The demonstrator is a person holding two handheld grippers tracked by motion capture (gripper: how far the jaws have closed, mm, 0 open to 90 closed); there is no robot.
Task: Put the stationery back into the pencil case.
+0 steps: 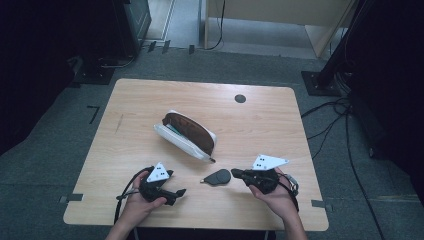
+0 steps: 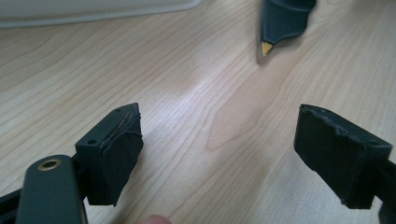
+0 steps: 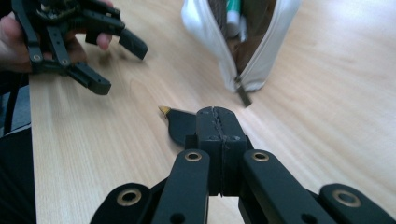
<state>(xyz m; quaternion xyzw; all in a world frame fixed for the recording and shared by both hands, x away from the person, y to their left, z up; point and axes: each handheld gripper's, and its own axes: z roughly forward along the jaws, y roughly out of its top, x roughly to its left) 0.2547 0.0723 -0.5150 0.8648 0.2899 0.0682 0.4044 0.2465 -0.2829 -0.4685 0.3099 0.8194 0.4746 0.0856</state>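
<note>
A white pencil case (image 1: 187,135) with a brown lining lies open in the middle of the wooden table (image 1: 150,100). A green-capped pen (image 3: 232,11) shows inside the pencil case (image 3: 205,42). A small flat dark object (image 1: 218,177) with a gold tip lies in front of it. My right gripper (image 1: 234,173) is shut, pads together, with its tip right at that dark object (image 3: 180,123); I cannot tell whether it touches. My left gripper (image 1: 177,196) is held open over bare wood, left of the object. Along its jaws, the left gripper (image 2: 217,149) faces the object (image 2: 285,16).
A round black cap (image 1: 240,98) sits in the table's far side. The table's front edge is close under both hands. Cables (image 1: 335,125) trail over the floor at the right, beside a dark stand base (image 1: 320,82).
</note>
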